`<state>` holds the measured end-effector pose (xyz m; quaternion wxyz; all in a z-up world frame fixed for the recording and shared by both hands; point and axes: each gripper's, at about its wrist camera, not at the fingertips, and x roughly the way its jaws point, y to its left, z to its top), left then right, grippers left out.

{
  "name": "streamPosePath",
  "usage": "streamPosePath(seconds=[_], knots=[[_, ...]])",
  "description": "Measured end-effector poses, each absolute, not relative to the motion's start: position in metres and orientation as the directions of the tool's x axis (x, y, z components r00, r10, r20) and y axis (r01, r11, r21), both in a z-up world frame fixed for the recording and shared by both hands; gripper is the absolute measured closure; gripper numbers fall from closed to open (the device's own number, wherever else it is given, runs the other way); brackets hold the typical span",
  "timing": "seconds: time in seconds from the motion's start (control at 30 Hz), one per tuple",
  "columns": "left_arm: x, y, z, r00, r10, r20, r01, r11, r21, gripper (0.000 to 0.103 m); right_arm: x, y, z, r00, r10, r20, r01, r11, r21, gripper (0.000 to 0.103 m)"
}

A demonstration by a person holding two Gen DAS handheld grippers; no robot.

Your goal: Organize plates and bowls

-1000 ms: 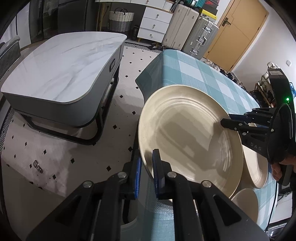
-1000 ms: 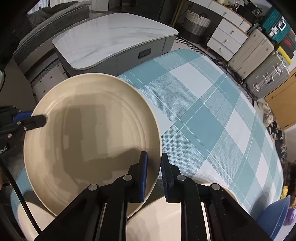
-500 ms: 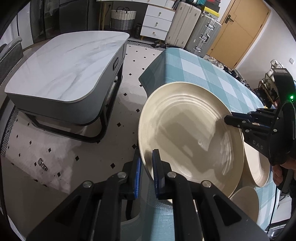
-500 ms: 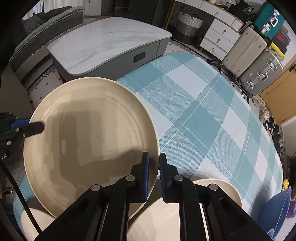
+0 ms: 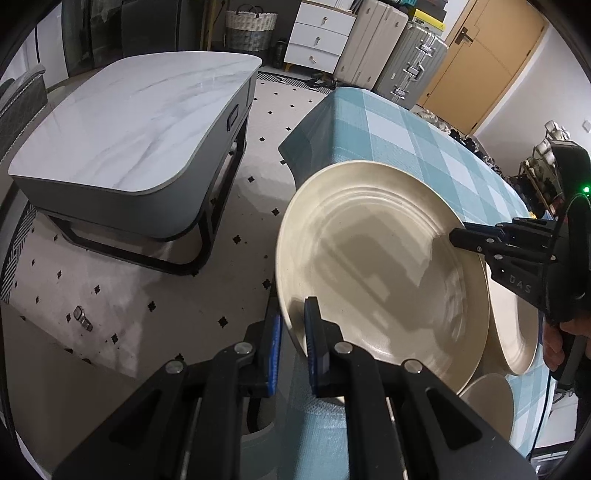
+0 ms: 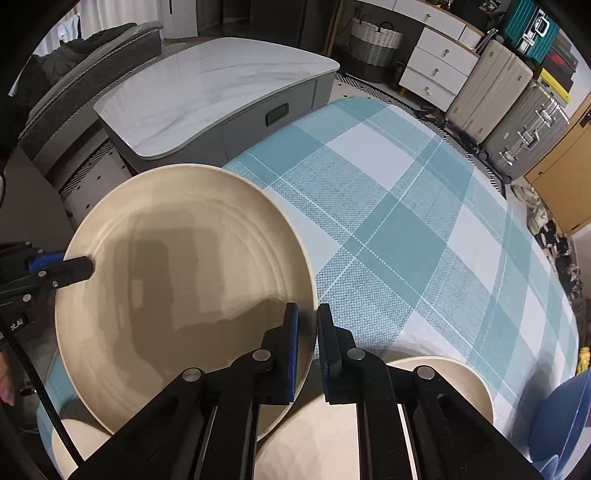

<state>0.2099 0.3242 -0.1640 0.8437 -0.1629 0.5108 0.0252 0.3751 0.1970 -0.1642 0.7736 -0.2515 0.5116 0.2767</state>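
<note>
Three cream pieces show clearly over the table [image 6: 406, 229], which wears a teal-and-white checked cloth. The large round cream plate with ringed centre [image 5: 380, 273] is tilted and lifted above the table's near corner, held from two sides. The left gripper [image 5: 293, 332] has its jaws closed on the plate's near rim; the right gripper [image 6: 304, 332] has its jaws clamped on the opposite rim, one blue pad on the plate's face and the other behind it.

Just below and beside the held plate lies a second cream plate [image 6: 369, 424] flat on the cloth, partly covered by the right gripper's black fingers [image 6: 332, 350]. A smaller cream round dish [image 5: 487, 402] sits near the held plate's lower edge; whether it is a bowl or a plate I cannot tell. One dark blue bowl [image 6: 561, 424] stands well right of the held plate at the cloth's edge.

Beyond the held plate stands a grey marble-topped coffee table [image 5: 140, 122] on the tiled floor. Farther off are a white drawer chest [image 5: 321, 37], one woven basket [image 5: 251, 29] and two hard suitcases [image 5: 395, 62].
</note>
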Motion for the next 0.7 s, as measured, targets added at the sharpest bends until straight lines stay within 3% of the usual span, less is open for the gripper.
streamPosePath(seconds=[0.33, 0.7], knots=[[0.208, 0.325, -0.165, 0.485, -0.123, -0.866, -0.21, 0.945, -0.252, 0.09, 0.372, 0.186, -0.169, 0.214, 0.217, -0.952, -0.7, 0.715, 0.006, 0.086], [0.208, 0.32, -0.156, 0.454, -0.112, -0.884, -0.212, 0.95, -0.23, 0.091, 0.368, 0.188, -0.158, 0.245, 0.201, -0.949, -0.668, 0.744, -0.015, 0.09]])
